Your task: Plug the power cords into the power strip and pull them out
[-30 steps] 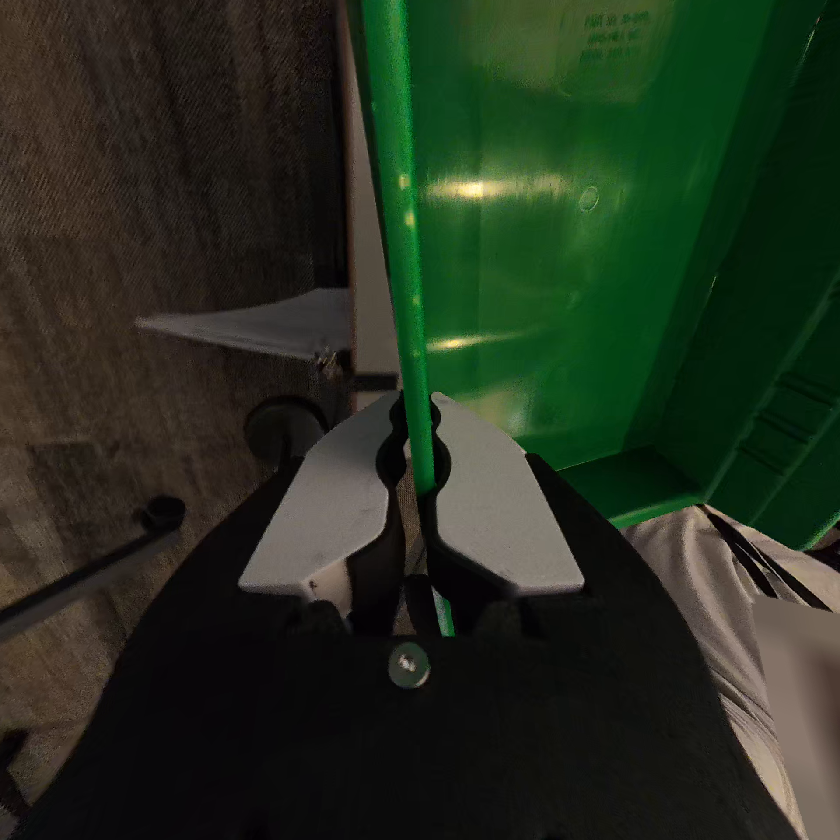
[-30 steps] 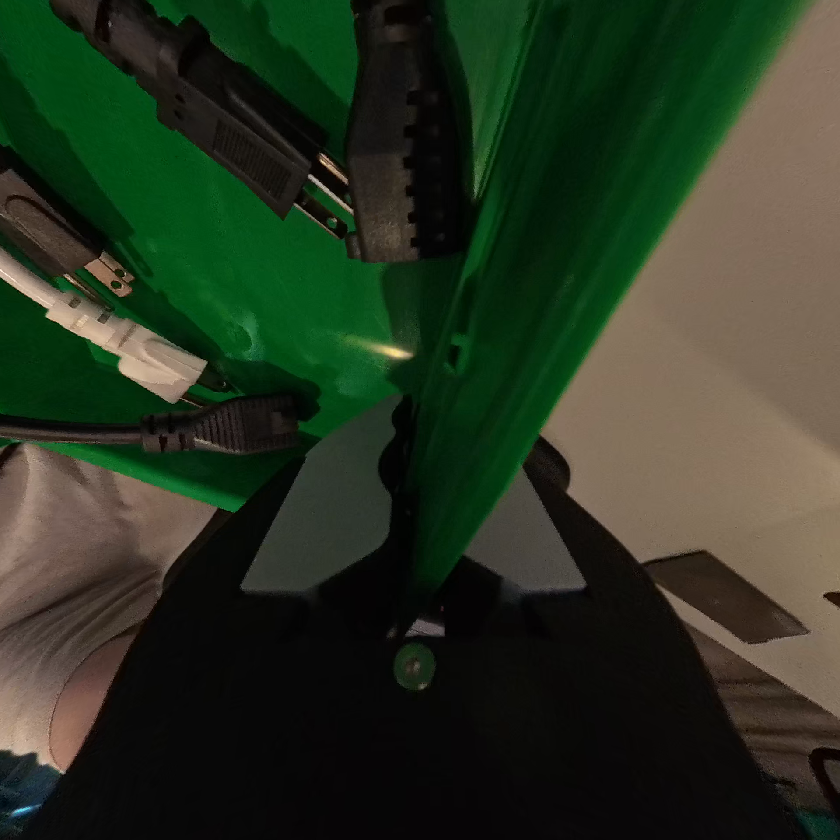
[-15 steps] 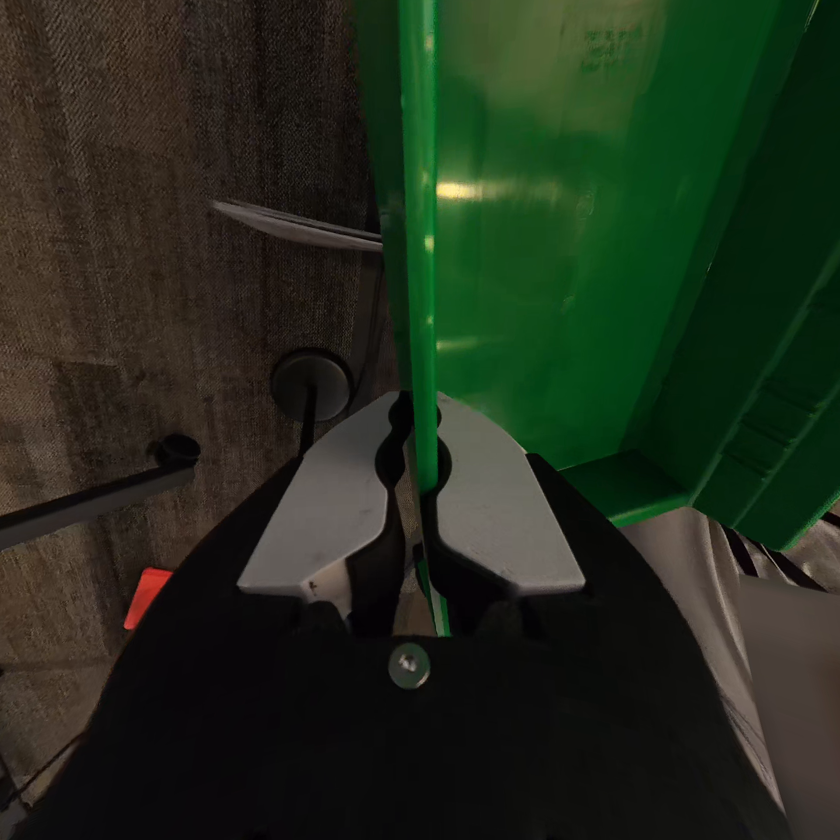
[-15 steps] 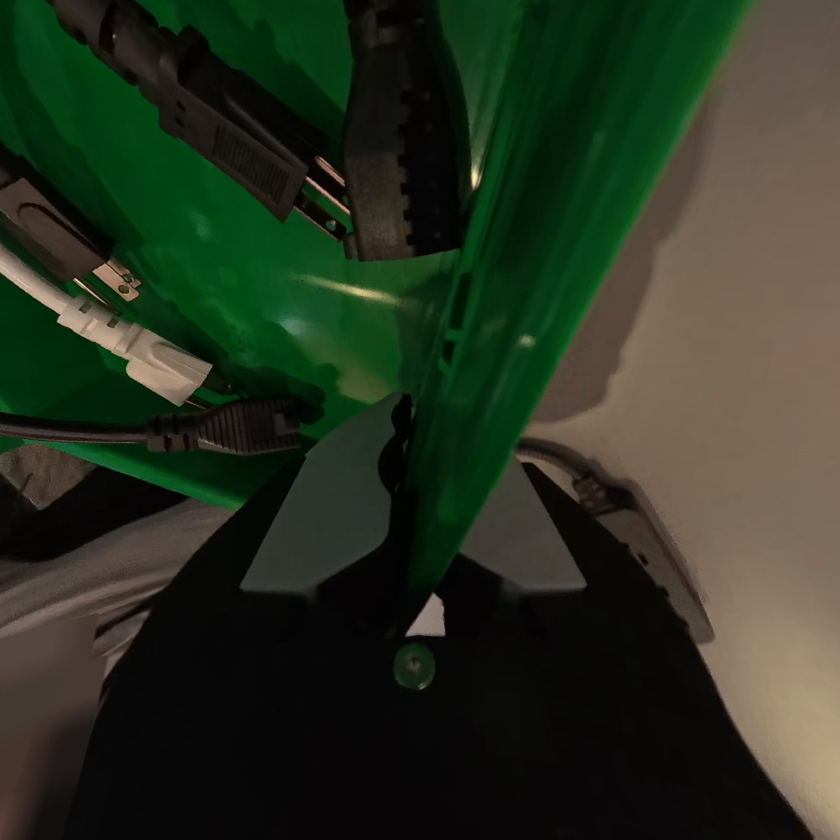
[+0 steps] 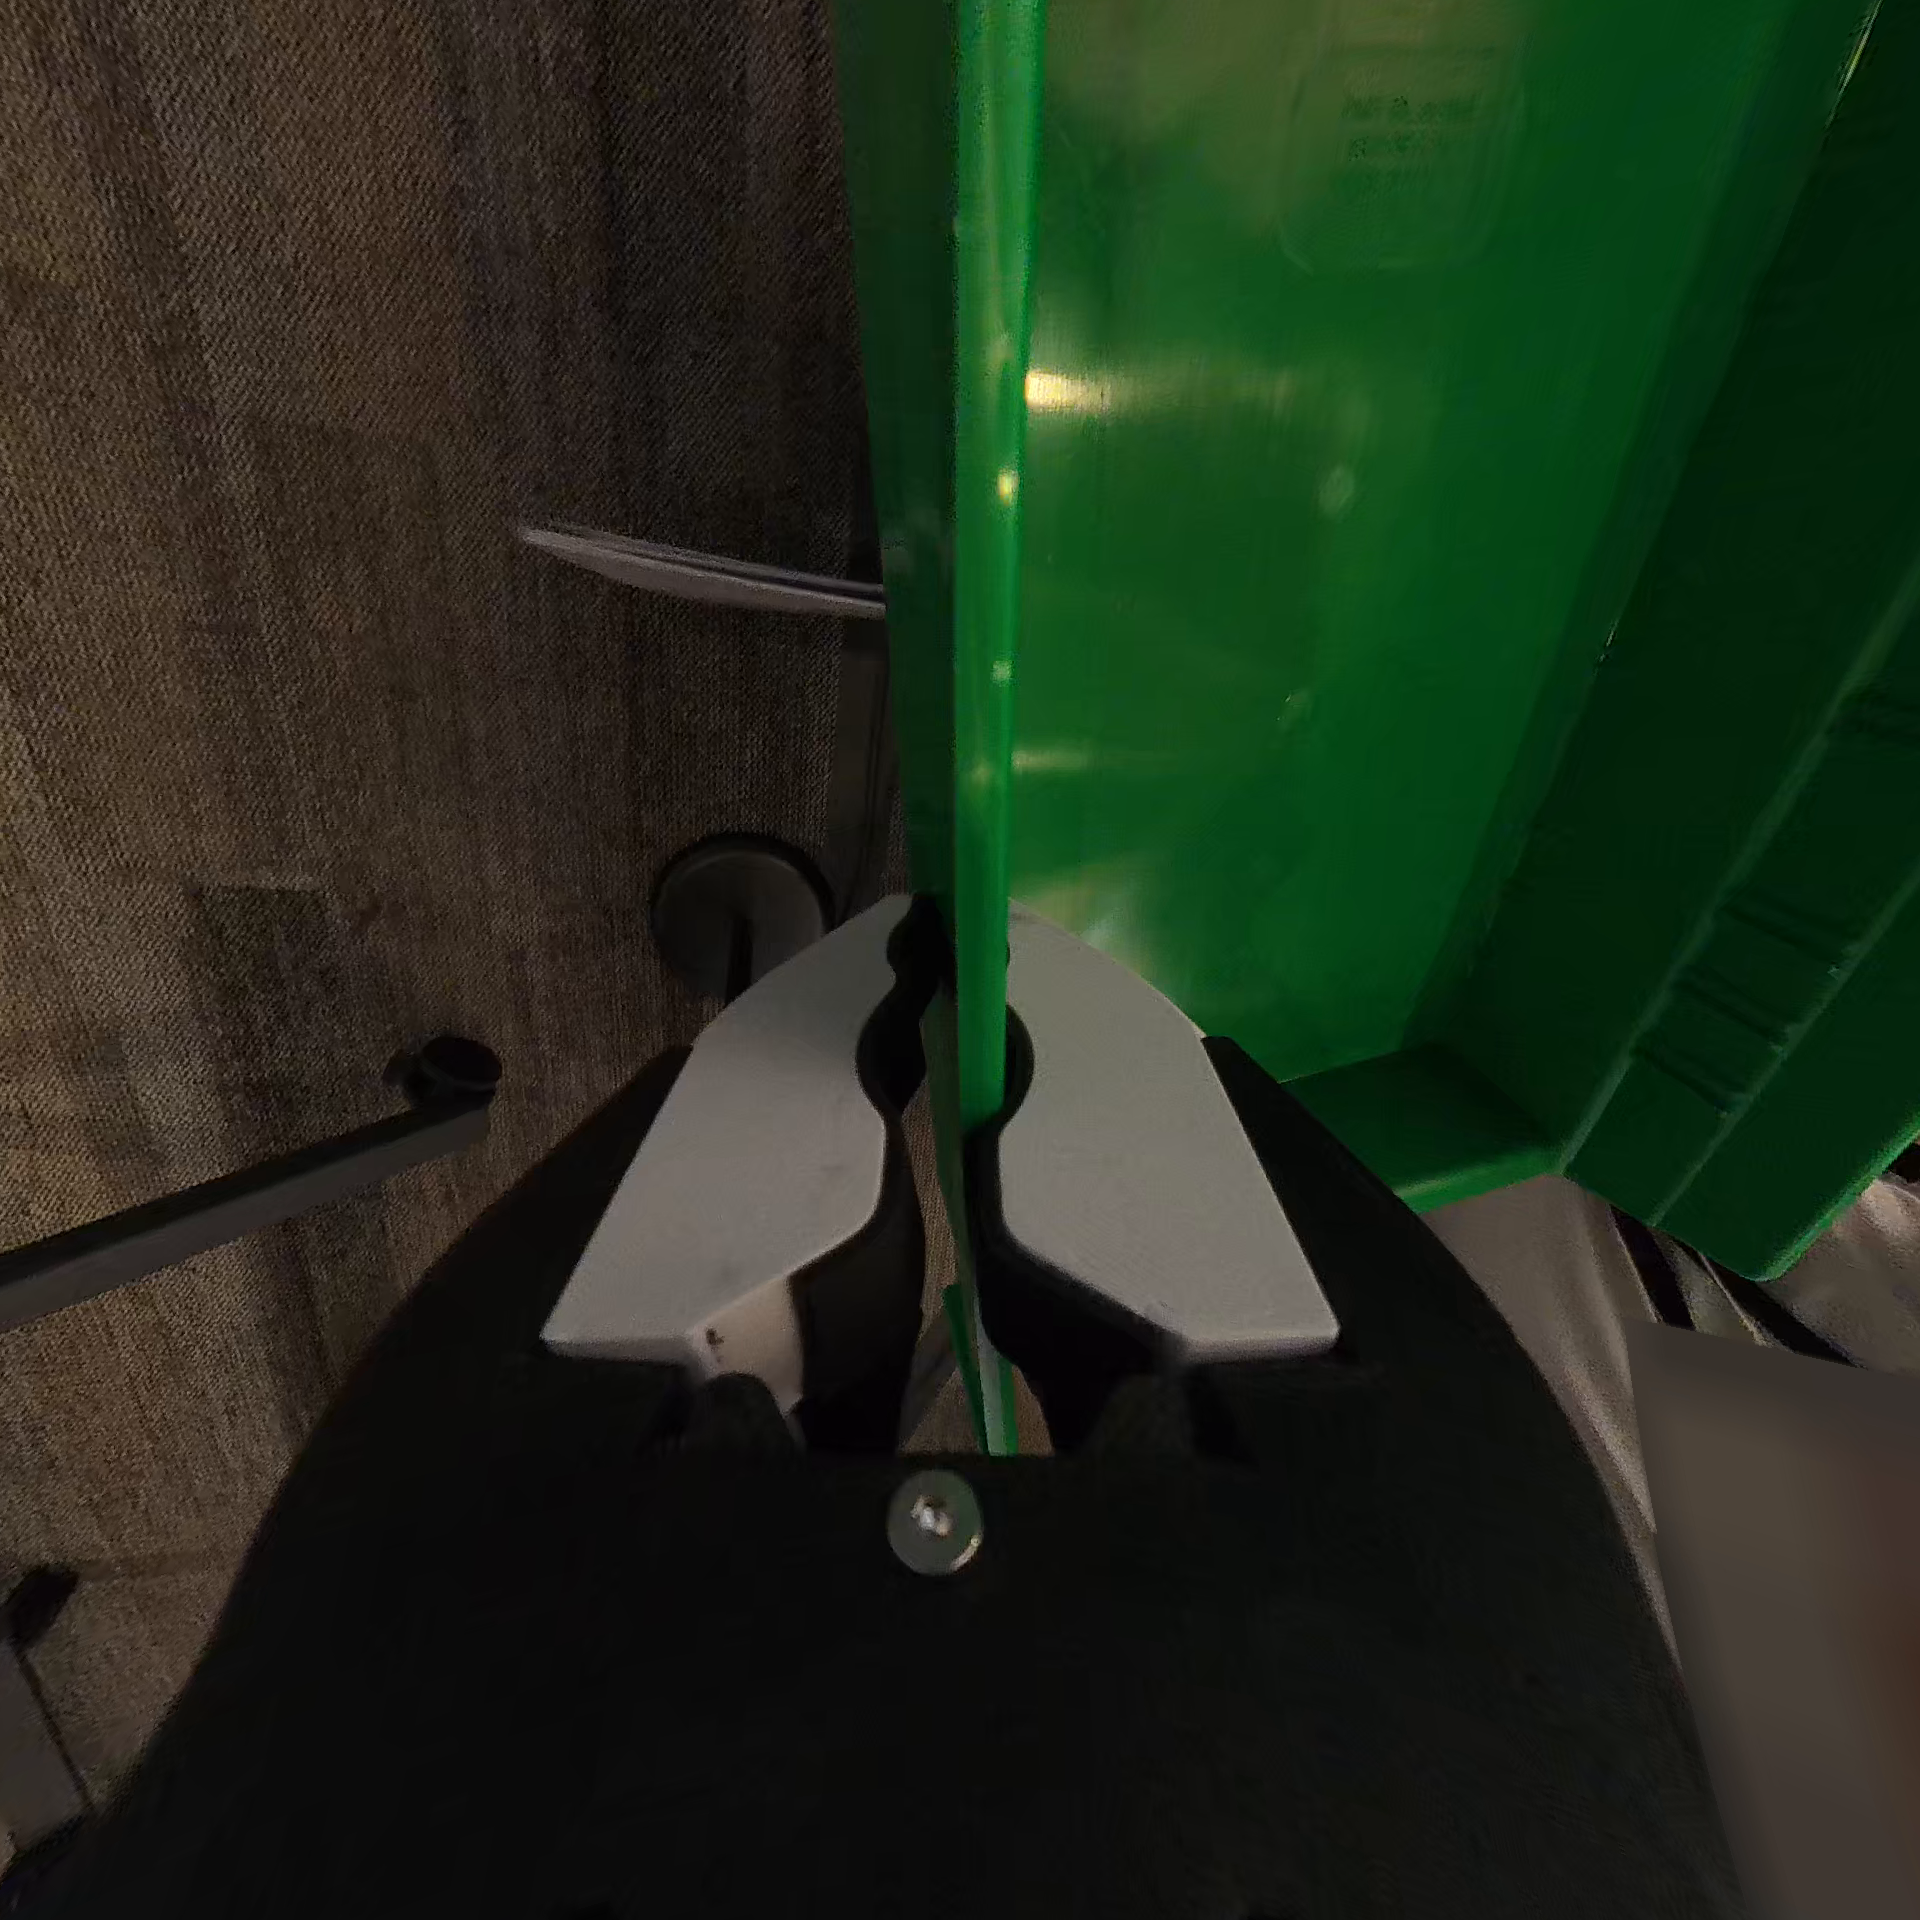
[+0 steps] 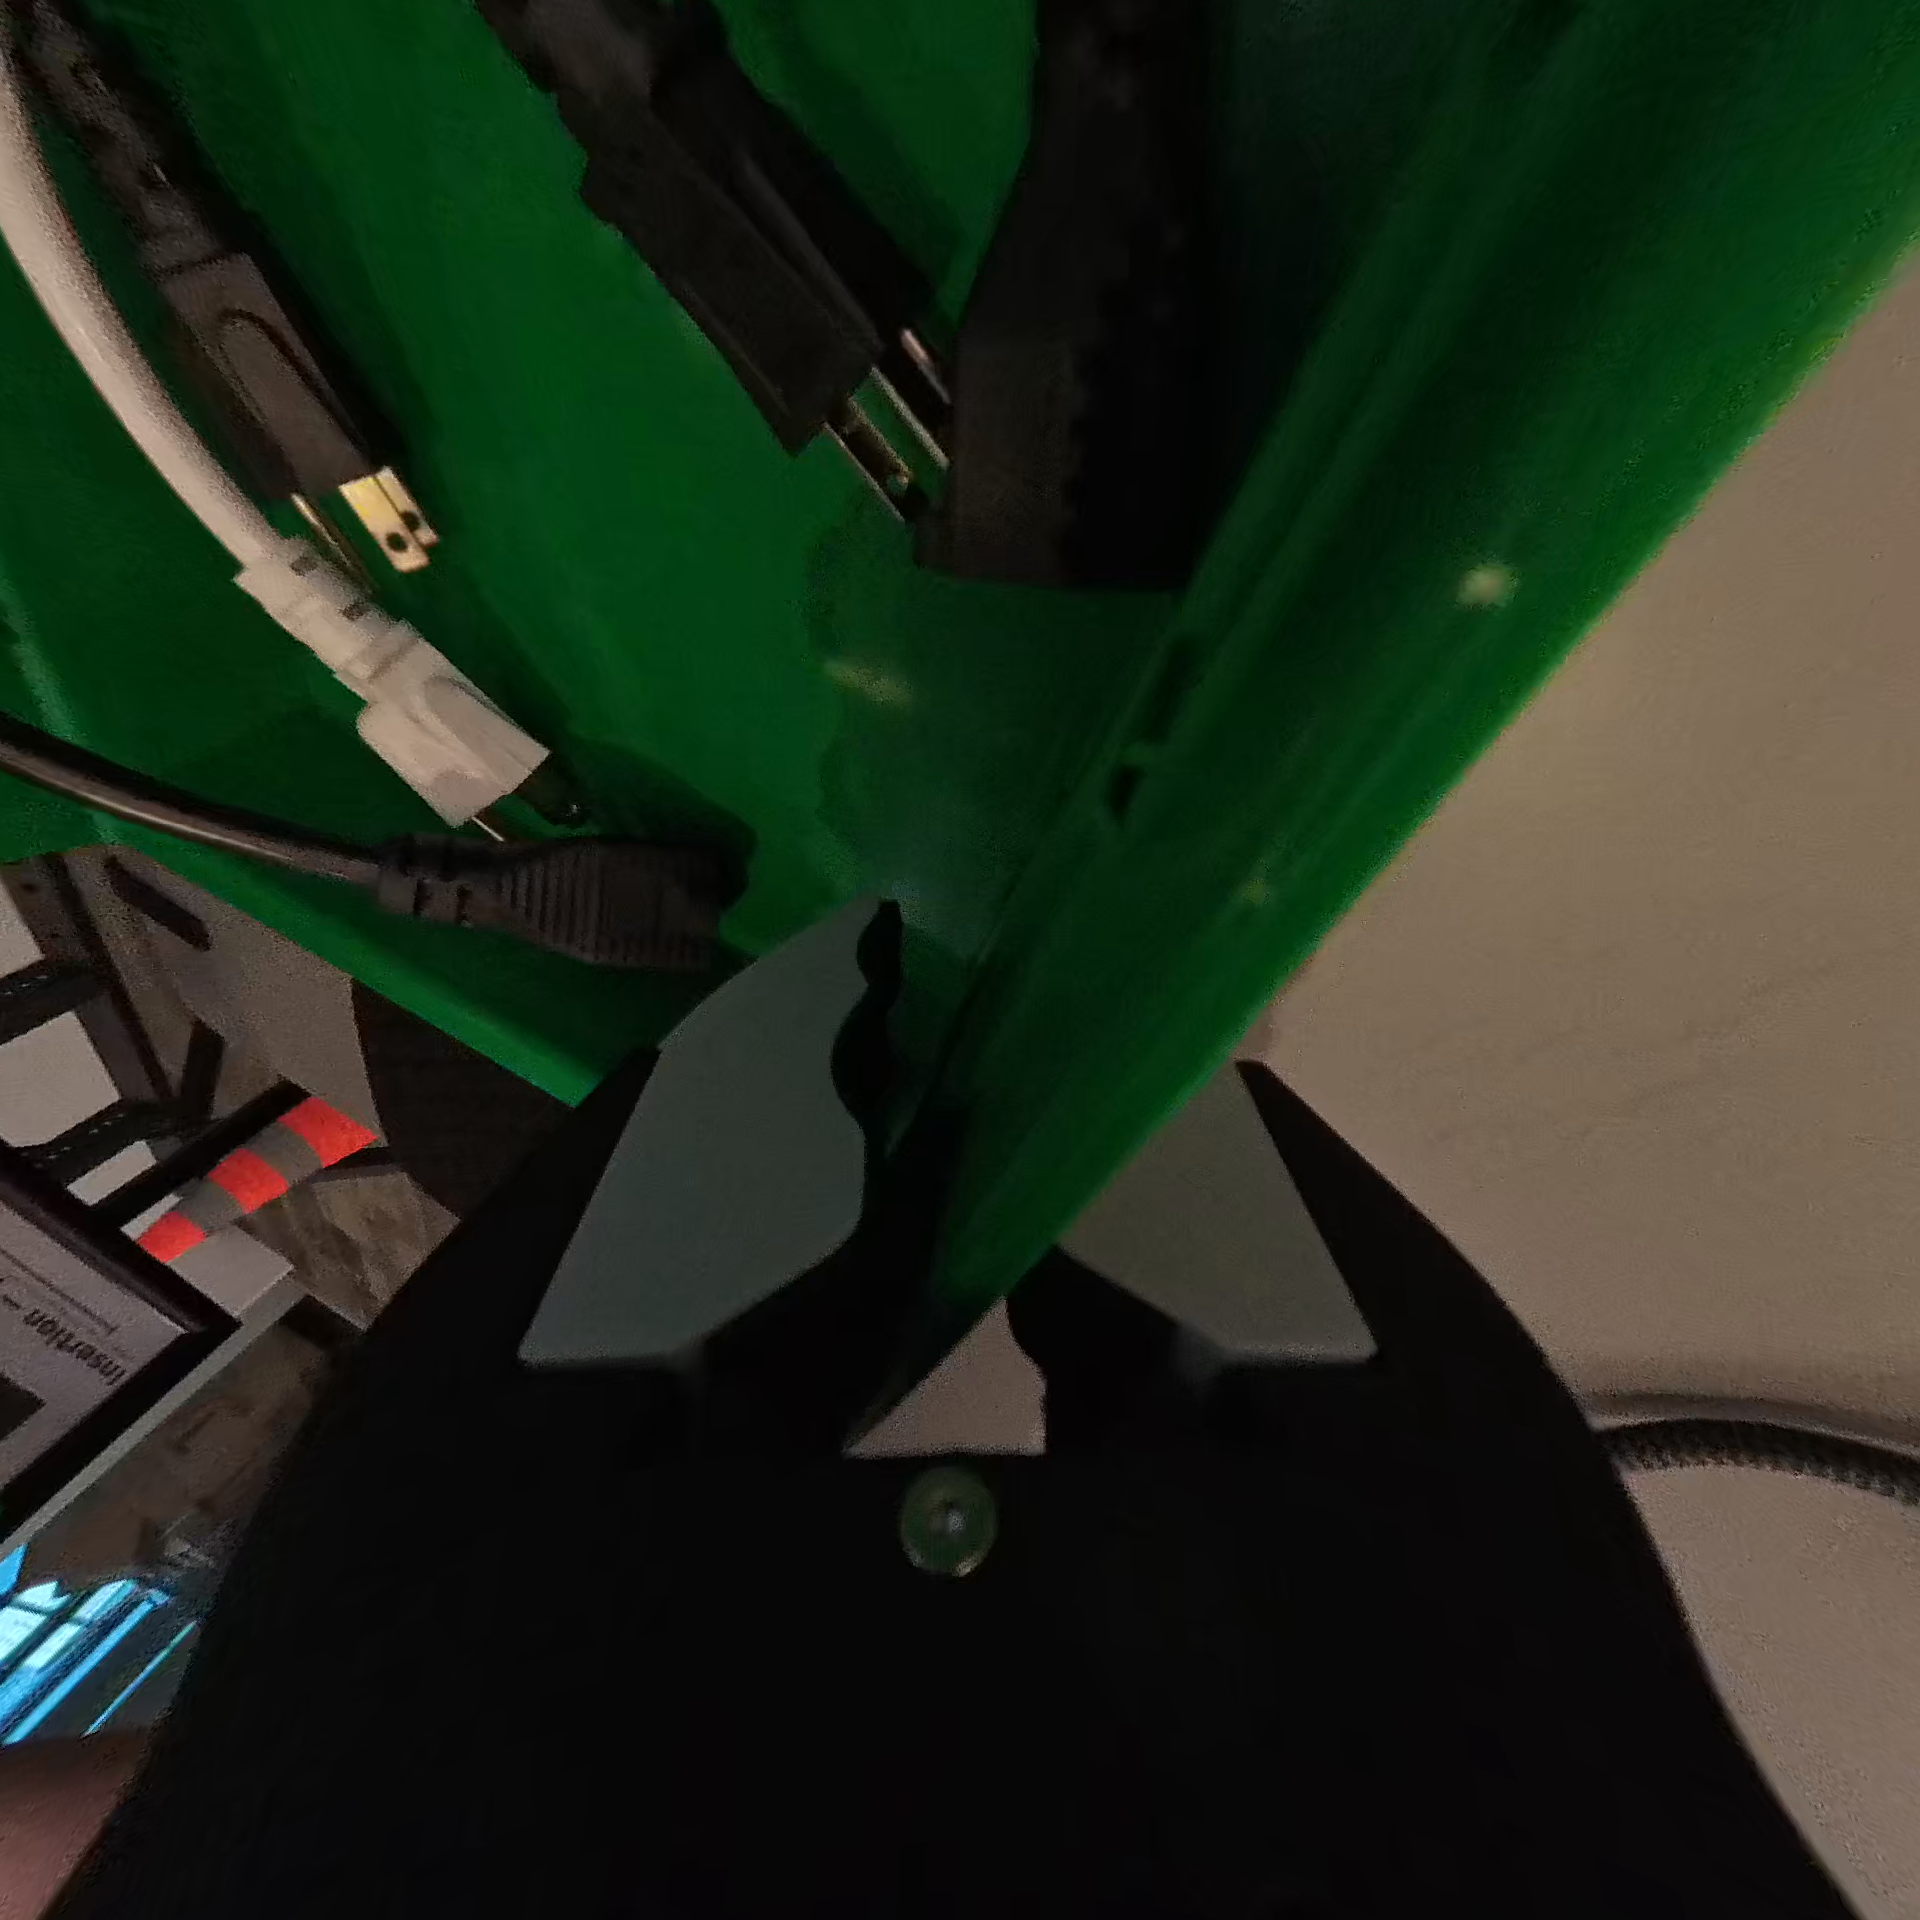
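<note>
A green plastic bin (image 5: 1299, 623) is gripped by both grippers at its walls. In the left wrist view the left gripper (image 5: 961, 1039) is clamped on a thin upright wall edge of the bin, the wall being pinched between the two grey fingers (image 5: 769, 1122); grey carpeted floor (image 5: 364, 520) is seen beside it. In the right wrist view the right gripper (image 6: 935, 1091) is closed on another wall of the bin (image 6: 1299, 727), which passes between its fingers. The power cords are held inside the bin: a white plug (image 6: 436, 717) with its white cable, a black ribbed plug (image 6: 582, 904) near the gripper, a black flat plug with brass prongs (image 6: 281, 416), and a larger black plug (image 6: 748, 270) whose prongs point toward the black power strip (image 6: 1081, 343) lying against the gripped wall. Whether those prongs are inserted cannot be told. A pale desk (image 6: 1610, 1039) surface is seen beyond the bin's wall.
</note>
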`<state>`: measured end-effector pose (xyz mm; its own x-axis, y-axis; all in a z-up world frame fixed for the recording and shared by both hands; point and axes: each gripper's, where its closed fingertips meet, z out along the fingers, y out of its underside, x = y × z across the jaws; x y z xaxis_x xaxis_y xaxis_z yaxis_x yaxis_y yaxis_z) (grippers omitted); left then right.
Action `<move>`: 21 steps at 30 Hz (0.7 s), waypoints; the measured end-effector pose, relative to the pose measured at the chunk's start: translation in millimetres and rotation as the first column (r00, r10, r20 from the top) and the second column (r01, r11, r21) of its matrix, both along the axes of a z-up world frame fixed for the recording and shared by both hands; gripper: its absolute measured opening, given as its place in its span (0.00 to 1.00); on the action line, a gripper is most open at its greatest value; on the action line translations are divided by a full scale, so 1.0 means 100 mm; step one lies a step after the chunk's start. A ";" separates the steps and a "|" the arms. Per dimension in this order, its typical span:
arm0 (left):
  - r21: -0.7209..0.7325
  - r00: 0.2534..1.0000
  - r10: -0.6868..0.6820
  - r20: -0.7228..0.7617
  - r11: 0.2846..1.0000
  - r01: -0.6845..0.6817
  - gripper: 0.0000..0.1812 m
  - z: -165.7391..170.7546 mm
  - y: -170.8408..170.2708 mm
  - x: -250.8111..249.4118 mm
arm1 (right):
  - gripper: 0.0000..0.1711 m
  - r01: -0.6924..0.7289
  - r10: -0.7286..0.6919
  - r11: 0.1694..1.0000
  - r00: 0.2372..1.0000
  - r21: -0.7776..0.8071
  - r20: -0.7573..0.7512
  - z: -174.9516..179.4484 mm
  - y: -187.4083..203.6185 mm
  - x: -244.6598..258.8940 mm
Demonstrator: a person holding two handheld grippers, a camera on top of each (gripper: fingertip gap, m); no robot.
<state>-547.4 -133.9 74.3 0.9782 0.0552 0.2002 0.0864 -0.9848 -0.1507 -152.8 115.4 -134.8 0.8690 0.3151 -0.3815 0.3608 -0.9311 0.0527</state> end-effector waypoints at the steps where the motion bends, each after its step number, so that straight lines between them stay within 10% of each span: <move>1: 0.005 1.000 -0.006 -0.001 1.000 0.006 0.03 0.01 0.03 0.04 | 0.14 -0.009 0.009 1.000 1.000 0.004 0.009 0.02 -0.04 -0.01; 10: 0.081 0.991 -0.137 0.002 0.987 0.136 0.03 0.25 0.55 1.00 | 0.15 -0.096 0.130 0.966 0.983 0.241 -0.127 1.19 0.00 0.70; 21: 0.171 0.866 -0.478 0.149 0.875 0.453 0.03 0.03 1.89 4.54 | 0.17 0.299 -0.330 0.790 0.943 0.535 -0.040 2.37 -0.41 5.26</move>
